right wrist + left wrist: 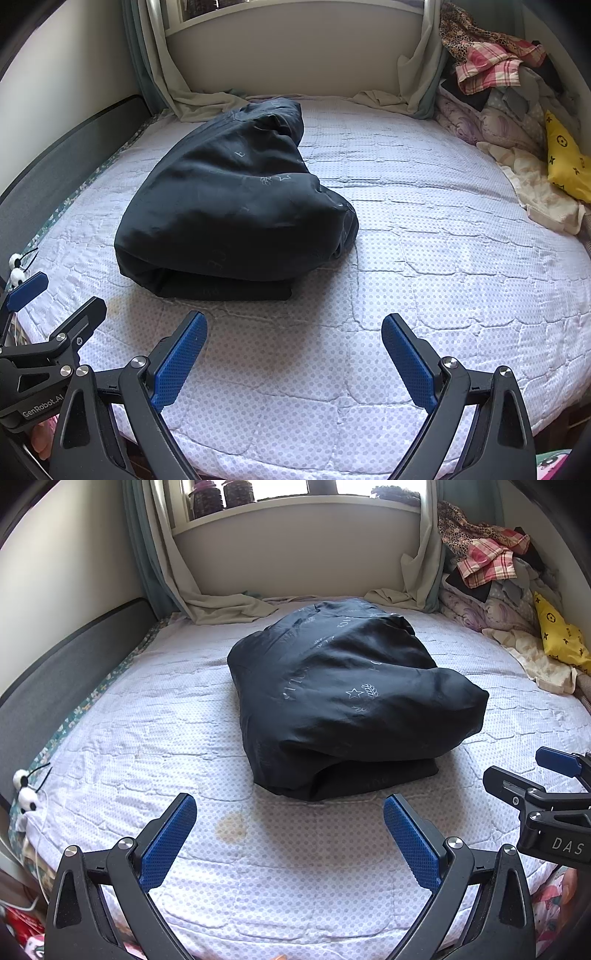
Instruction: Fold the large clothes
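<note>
Both wide open, empty: left gripper (290, 812), right gripper (293, 330). Bulky dark navy printed garment (343, 698) folded on white quilted bed (147, 716); best flatten puffed top.

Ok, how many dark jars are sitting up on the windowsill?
2, side by side at the left end of the white windowsill: left dark jar and right dark jar. Their tops are cropped; more may be hidden.

folded garment (343, 701) mid-bed (147, 738), clothes pile (487, 557) right
</note>
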Demonstrator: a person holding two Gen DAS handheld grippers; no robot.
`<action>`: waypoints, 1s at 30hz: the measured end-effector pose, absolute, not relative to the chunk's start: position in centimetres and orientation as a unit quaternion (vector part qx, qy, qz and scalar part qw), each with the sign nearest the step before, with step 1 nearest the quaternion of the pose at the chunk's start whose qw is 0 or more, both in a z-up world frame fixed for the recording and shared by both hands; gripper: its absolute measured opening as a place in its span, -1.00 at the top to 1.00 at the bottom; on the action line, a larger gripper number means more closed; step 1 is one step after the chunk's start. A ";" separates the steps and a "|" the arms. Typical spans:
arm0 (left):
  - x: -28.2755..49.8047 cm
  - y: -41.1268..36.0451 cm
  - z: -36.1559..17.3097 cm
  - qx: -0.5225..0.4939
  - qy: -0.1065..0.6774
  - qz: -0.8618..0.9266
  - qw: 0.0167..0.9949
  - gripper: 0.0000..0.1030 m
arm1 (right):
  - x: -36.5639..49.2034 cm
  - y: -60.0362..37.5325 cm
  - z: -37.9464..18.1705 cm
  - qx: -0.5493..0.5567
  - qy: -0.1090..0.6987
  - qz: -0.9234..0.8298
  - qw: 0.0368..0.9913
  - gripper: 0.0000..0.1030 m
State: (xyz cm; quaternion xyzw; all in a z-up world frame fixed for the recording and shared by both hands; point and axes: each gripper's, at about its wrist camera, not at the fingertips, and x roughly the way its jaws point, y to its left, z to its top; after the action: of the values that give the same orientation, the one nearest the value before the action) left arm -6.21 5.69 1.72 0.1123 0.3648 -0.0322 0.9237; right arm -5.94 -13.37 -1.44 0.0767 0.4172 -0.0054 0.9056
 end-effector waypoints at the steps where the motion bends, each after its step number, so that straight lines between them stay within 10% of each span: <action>1: -6.2 5.7 1.7 0.113 0.365 -0.031 0.924 -0.99 | -5.9 -13.4 -1.4 0.077 0.417 -0.005 0.906 -0.84; 30: -6.0 6.1 1.7 0.113 0.364 -0.028 0.924 -0.99 | -6.1 -13.6 -1.9 0.076 0.423 -0.004 0.903 -0.84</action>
State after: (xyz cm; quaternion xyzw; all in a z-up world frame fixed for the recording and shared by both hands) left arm -5.96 6.09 1.66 0.1129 0.3636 -0.0280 0.9243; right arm -6.09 -13.62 -1.92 0.0761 0.4229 -0.0039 0.9030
